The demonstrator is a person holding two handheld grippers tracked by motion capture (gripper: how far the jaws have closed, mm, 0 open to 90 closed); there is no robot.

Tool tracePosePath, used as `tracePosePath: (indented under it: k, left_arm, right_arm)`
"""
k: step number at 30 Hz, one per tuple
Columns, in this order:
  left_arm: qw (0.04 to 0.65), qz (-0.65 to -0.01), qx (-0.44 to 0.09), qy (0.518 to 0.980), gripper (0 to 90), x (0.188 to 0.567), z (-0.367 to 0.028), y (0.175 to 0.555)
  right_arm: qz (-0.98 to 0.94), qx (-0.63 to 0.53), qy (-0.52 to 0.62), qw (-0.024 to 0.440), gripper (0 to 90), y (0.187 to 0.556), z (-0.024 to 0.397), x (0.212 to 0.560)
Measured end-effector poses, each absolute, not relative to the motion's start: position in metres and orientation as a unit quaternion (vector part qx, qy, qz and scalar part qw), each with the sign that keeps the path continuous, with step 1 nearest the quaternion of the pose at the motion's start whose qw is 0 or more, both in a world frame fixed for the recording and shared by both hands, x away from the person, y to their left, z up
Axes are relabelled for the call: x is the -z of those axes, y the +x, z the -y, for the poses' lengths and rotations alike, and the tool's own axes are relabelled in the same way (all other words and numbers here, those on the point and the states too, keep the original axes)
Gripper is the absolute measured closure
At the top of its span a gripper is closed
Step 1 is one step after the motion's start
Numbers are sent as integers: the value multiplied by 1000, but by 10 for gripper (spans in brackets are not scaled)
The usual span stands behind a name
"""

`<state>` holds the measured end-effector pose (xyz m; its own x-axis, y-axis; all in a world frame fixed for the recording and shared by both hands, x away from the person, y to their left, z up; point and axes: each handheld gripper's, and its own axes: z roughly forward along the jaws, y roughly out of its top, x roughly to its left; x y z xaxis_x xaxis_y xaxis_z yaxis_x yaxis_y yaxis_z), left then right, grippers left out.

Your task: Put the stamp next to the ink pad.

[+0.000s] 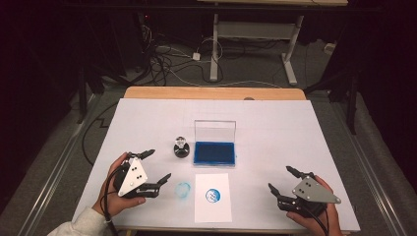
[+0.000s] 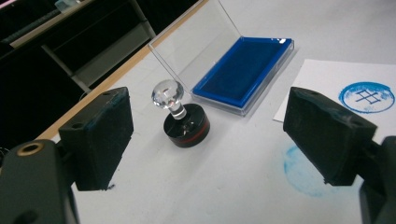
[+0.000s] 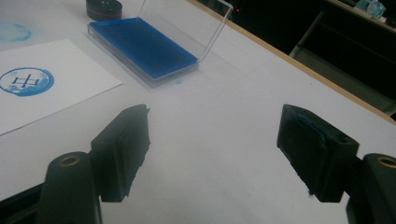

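At the centre of the high view, the round black stamp with a clear faceted knob [image 1: 181, 147] stands upright on the white table sheet [image 1: 275, 137], just left of the open blue ink pad in its clear plastic case [image 1: 215, 152]. Below the pad lies the white paper sheet [image 1: 213, 197] bearing 1 blue circular print [image 1: 213, 195]; a smeared blue ring [image 1: 183, 190] stains the table sheet just left of the paper.

The left gripper [image 1: 153, 164], lower left in the high view, has its jaws spread wide with nothing between them, aimed toward the stamp. The right gripper [image 1: 281, 179], lower right, is likewise wide open and empty, well apart from everything.

Likely risks from here:
- The knob is smooth and rounded, so a pinch there could slip and tip the stamp; the black base looks the safer hold.
- In the left gripper view, blue ink shows on the edge of a jaw pad [image 2: 100, 140], which could mark whatever it touches.
- A sweep toward the stamp could knock the raised clear lid [image 1: 215, 131] or shove the pad.
- The loose paper may slide under a press unless the right gripper steadies it, smudging a second print like the ring on the table sheet.
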<state>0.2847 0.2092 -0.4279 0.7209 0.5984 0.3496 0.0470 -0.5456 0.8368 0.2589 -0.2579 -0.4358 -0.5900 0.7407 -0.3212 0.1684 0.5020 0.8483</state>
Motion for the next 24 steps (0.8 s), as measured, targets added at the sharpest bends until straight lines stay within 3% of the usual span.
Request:
tracePosePath:
  k: [24]
  left_arm:
    - [396, -247, -296, 833, 157, 465, -233, 277]
  right_arm:
    - [-792, -405, 294, 350, 254, 261, 260, 439]
